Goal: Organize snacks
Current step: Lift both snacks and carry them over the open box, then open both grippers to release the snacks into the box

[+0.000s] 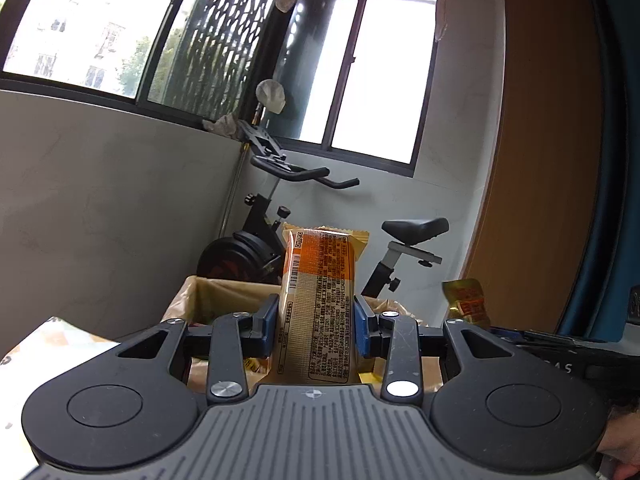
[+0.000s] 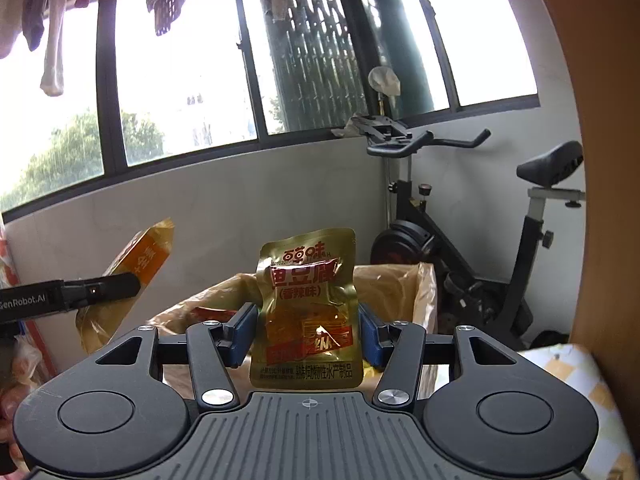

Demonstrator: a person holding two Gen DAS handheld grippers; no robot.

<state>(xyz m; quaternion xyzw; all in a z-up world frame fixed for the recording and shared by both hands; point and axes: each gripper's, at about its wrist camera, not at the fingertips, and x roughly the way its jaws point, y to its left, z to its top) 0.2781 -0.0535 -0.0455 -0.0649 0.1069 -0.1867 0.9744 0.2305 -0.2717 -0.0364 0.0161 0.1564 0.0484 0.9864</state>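
**Two Snacks Aloft Above the Lined Box**

From my remote seat, both sets of tongs are clenched on cargo. The left tongs (image 1: 316, 320) grip an orange wrapped snack bar (image 1: 320, 292) by its two long edges, holding it upright with its printed back toward the lens; the blue pads (image 1: 269, 318) press flat on the wrapper, which looks a sound way to keep a slim packet from twisting. The right tongs (image 2: 307, 334) pinch a gold foil pouch (image 2: 307, 308) by its sides, its crumpled face and red lettering toward the camera.

Both packets hang clear of any surface, in front of the open cardboard box (image 2: 424, 280) lined with a tan plastic bag (image 2: 224, 296), which already holds at least one red packet (its name too small to read). I take the box as the sorting bin, so carrying one snack per hand saves a trip. A patterned tabletop (image 2: 580, 376) shows at the right wrist view's right edge.

An exercise bike (image 2: 460, 216) stands behind the box, below the windows (image 2: 180, 92).
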